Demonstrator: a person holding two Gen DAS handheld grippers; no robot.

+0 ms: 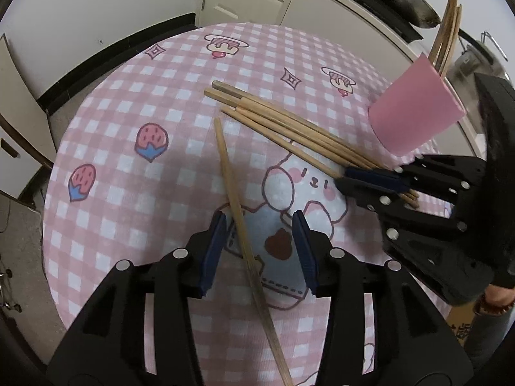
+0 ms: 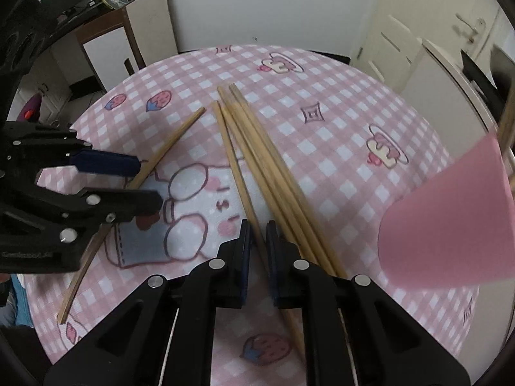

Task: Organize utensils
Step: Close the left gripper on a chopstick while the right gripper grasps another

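The left tongs (image 1: 260, 251) stand half open over a single chopstick (image 1: 239, 225) lying loose between their pads on the checked bench (image 1: 128, 193). The right tongs (image 2: 257, 257), pointing steeply down, pinch one chopstick (image 2: 238, 173) from the bundle (image 2: 276, 177). Beyond, a pink cup (image 1: 415, 115) holds more chopsticks.

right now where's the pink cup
The pink cup stands on the checked tablecloth at the right of both wrist views, chopsticks inside it, just beyond the chopstick bundle and the right gripper.
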